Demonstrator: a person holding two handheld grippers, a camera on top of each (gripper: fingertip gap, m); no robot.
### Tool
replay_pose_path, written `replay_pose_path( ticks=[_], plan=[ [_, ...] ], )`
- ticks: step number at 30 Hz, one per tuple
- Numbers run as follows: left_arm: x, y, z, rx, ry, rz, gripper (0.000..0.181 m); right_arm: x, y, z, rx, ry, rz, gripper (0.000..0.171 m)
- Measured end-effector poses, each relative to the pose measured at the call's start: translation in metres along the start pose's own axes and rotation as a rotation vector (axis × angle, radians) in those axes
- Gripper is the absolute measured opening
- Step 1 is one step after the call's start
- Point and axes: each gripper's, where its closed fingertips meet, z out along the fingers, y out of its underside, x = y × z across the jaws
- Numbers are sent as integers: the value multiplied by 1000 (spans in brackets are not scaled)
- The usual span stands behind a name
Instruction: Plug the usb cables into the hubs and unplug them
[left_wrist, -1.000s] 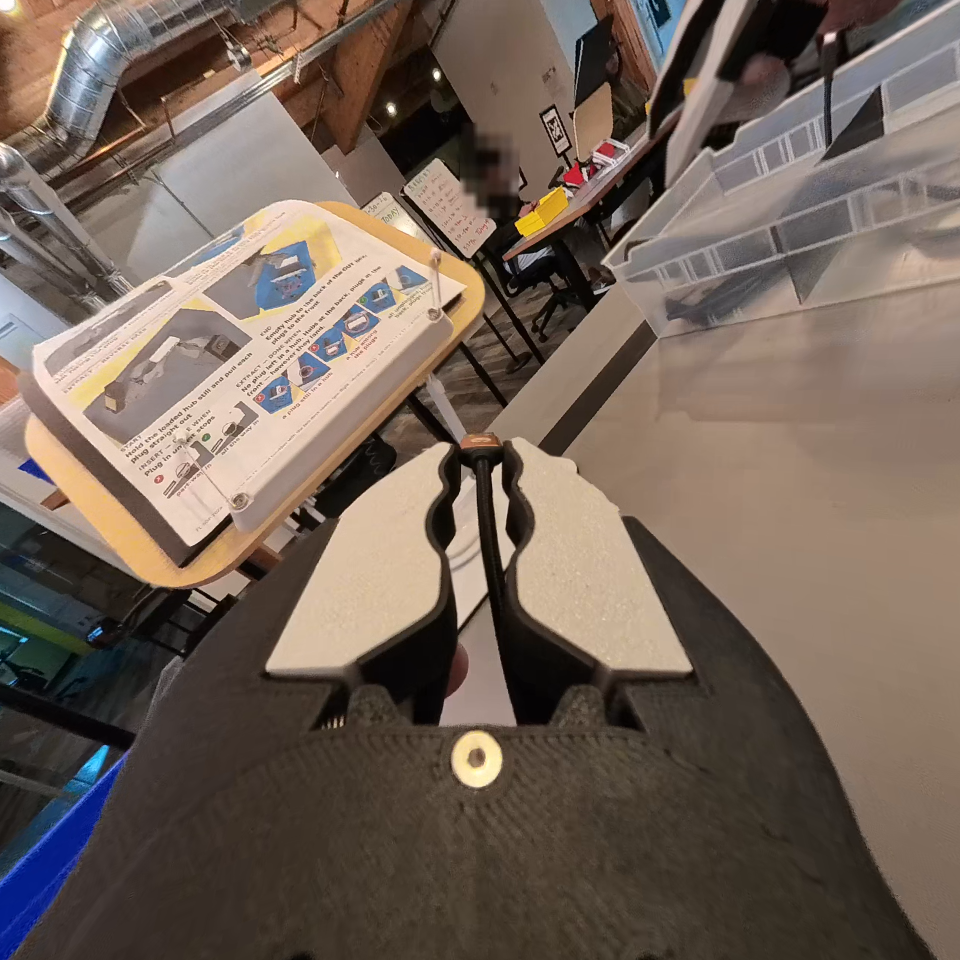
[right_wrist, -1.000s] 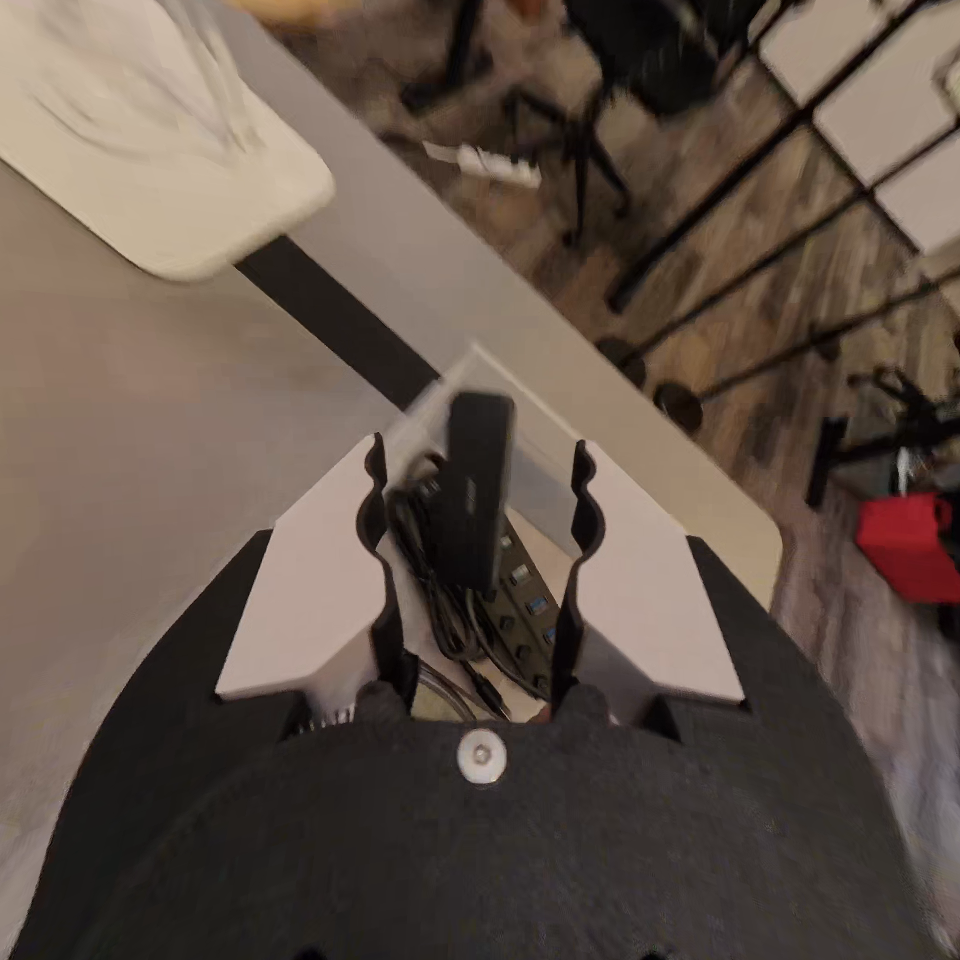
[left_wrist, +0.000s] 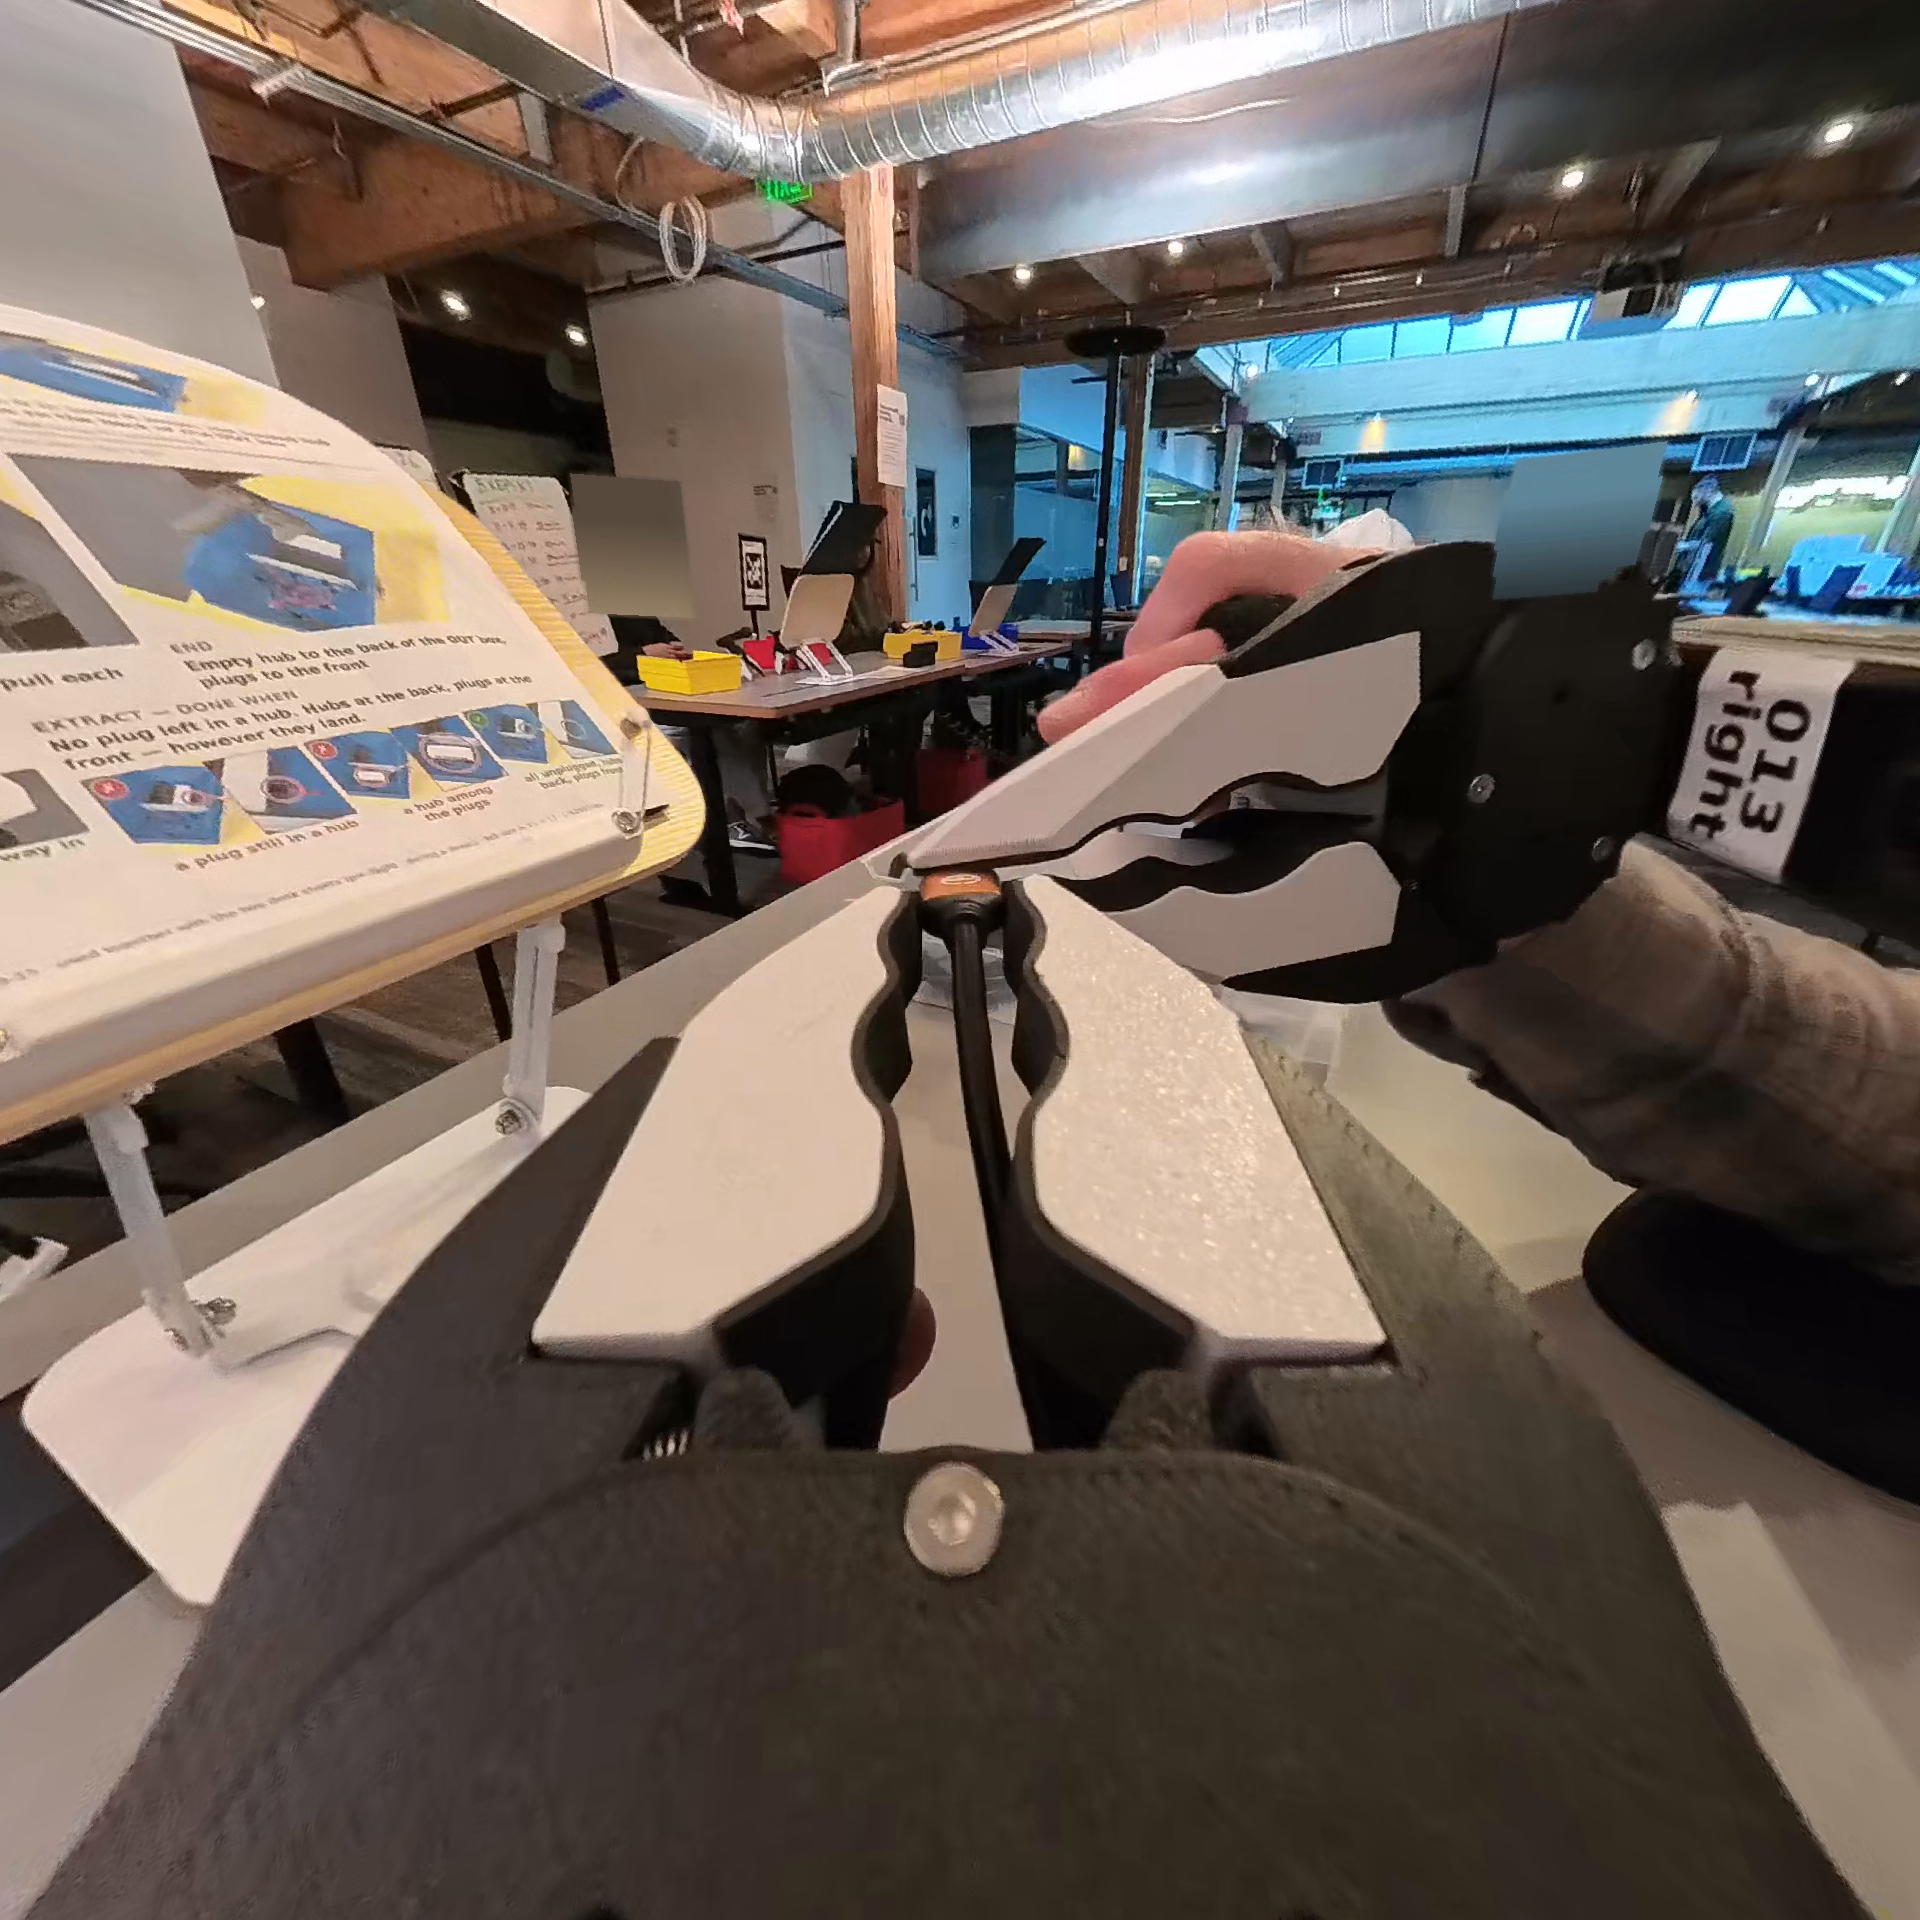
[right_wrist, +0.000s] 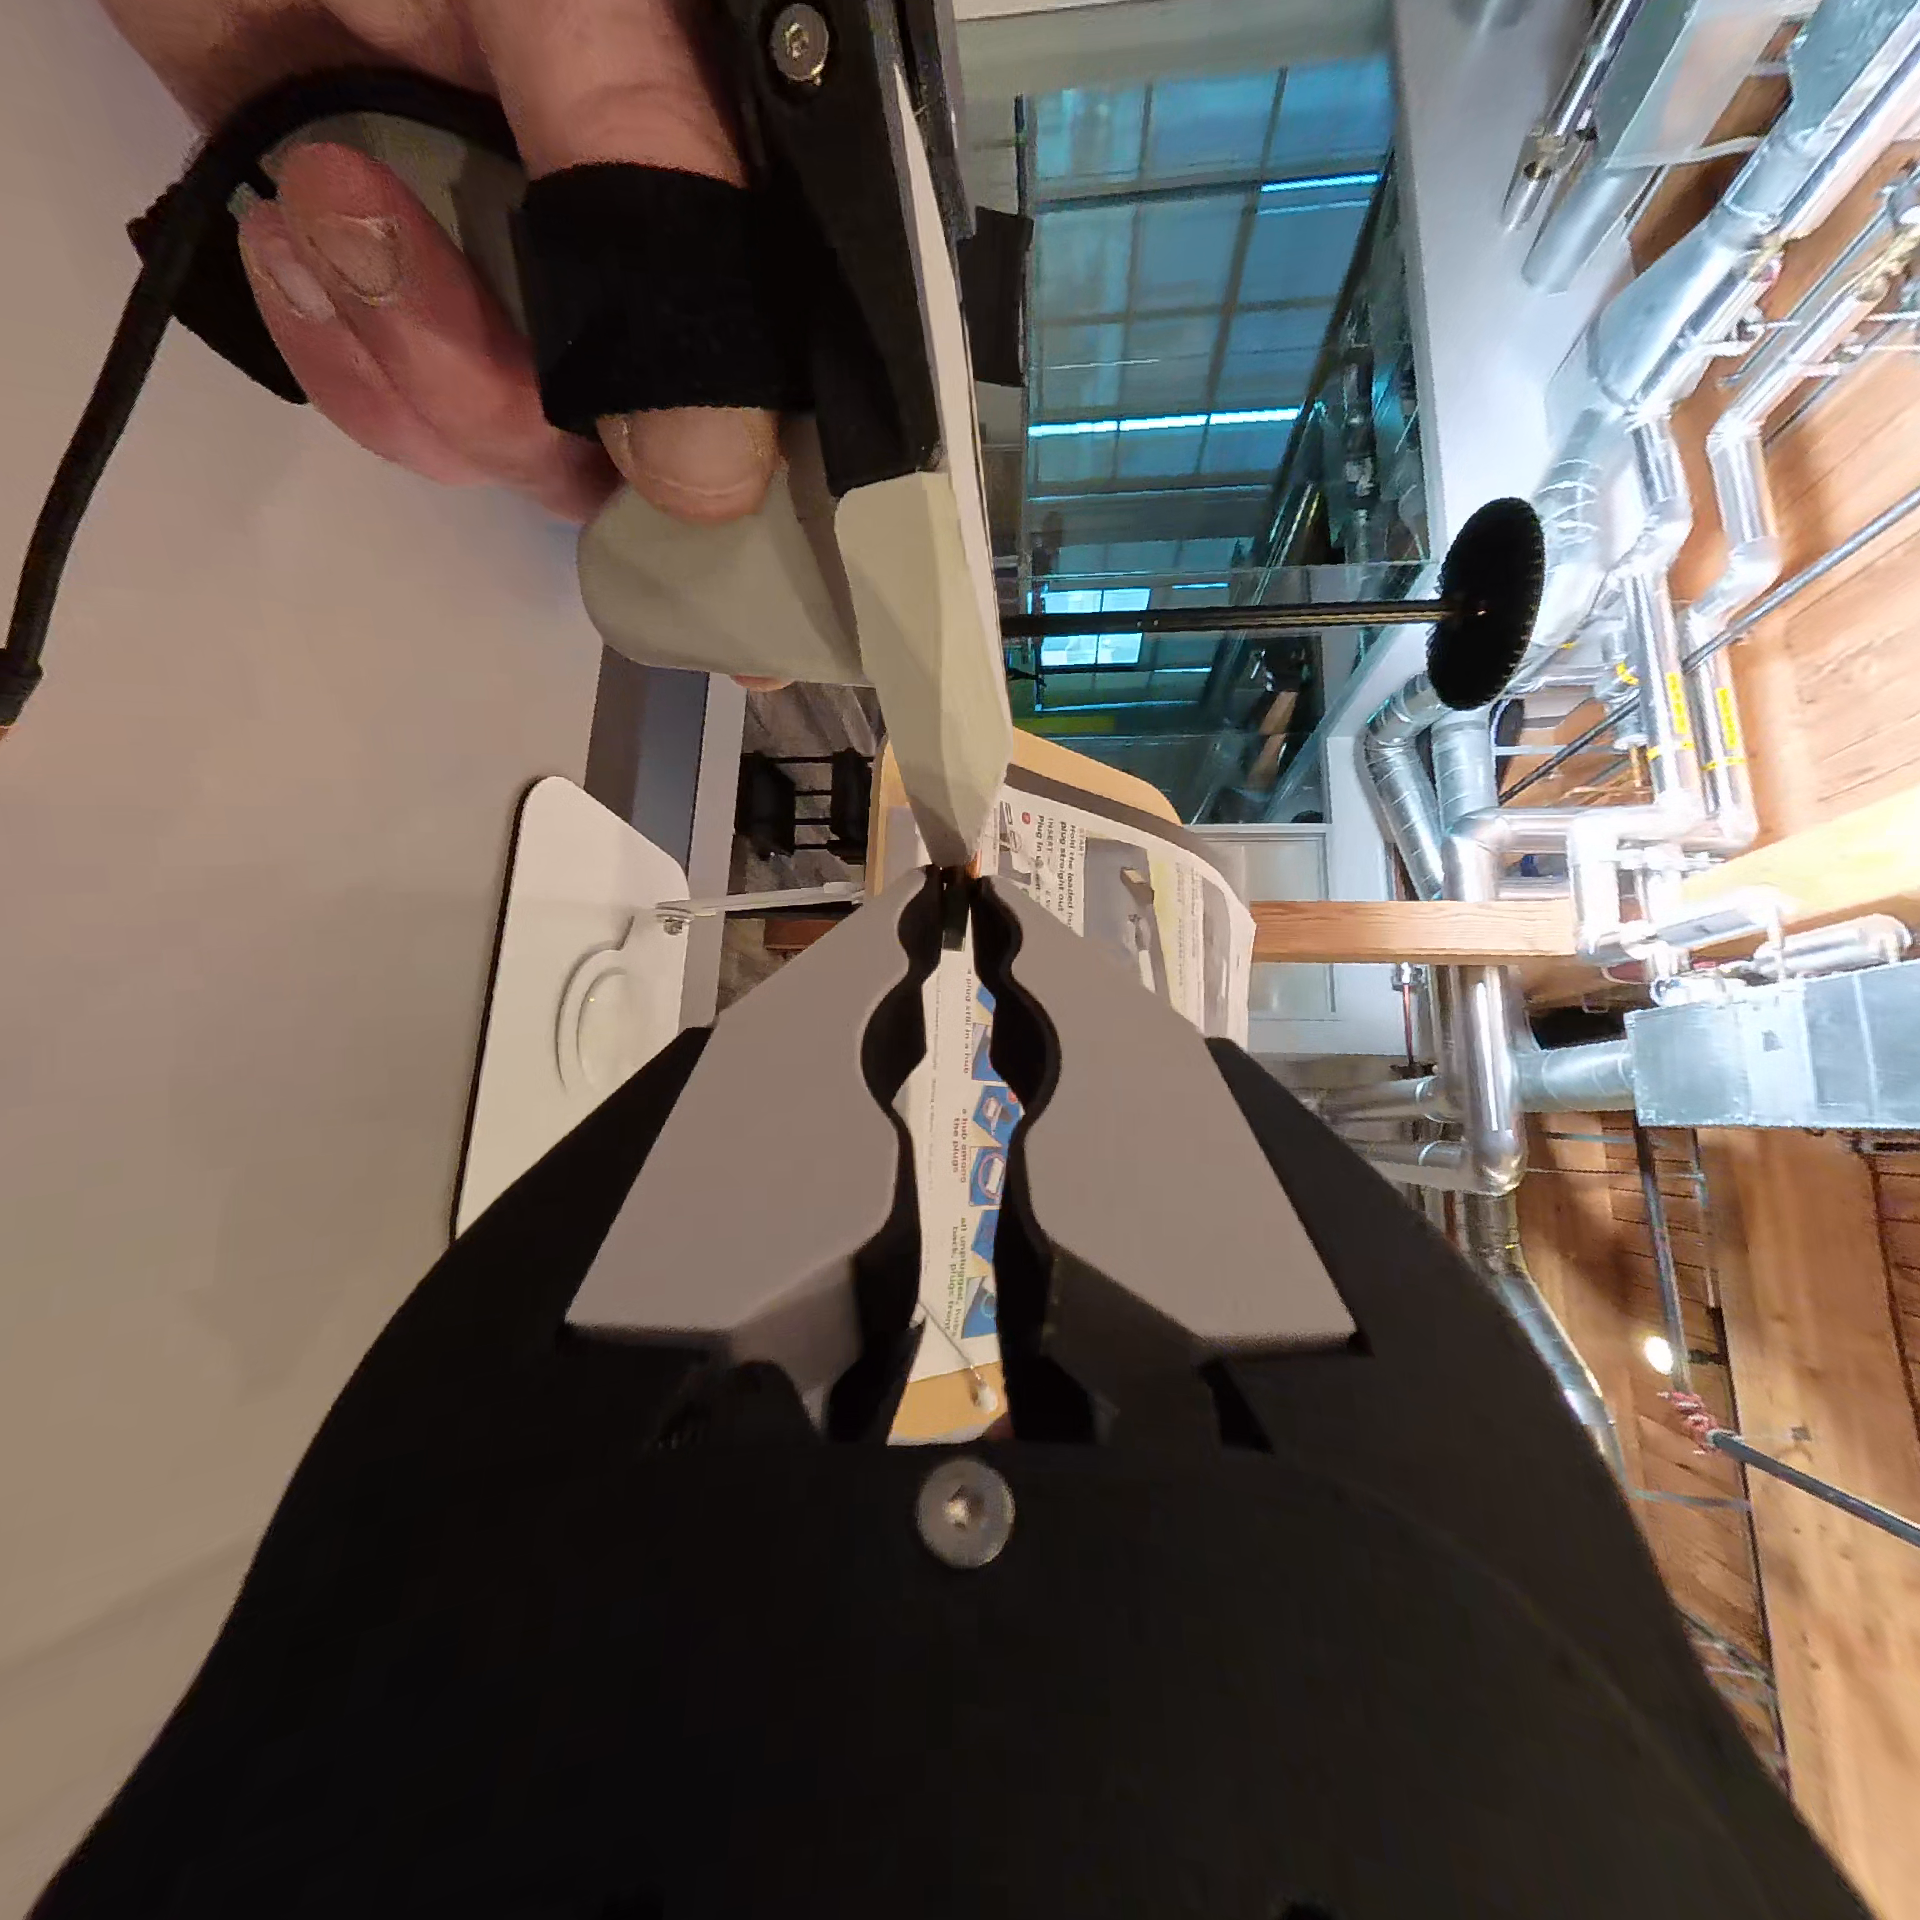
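USB cable (left_wrist: 977, 1029), black and round with an orange-collared plug, runs between the left gripper (left_wrist: 961, 914)'s grainy white fingers, nearly closed on it; right gripper (right_wrist: 951, 899)'s scalloped fingers pinch a small black hub (right_wrist: 951, 920) over the pale table (left_wrist: 1475, 1164)

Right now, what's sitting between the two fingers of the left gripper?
A black cable with an orange-collared plug runs up the gap between the left gripper's fingers, pinched at the tips. The left wrist view shows it.

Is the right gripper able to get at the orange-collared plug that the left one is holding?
Probably yes. The right gripper has its tips right at the plug, which pokes out past the left gripper, and nothing lies between them. Whether it already touches is unclear.
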Motion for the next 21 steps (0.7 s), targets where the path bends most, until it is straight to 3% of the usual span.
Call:
replay_pose_path(
  ticks=[5,8,11,17,21],
  plan=[
    [-6,-6,-1,15,-66,66,24,6,17,-2,-60,-17,68,2],
    [-17,-18,-6,39,-135,98,41,11,52,-10,-145,-44,134,2],
    [-31,-36,-18,96,-219,150,45,27,100,-35,-257,-40,180,2],
    [-53,-45,-34,130,-290,154,31,64,209,-142,-576,22,287,2],
    [-62,-35,-35,116,-308,134,25,71,257,-227,-760,74,369,2]
  ],
)
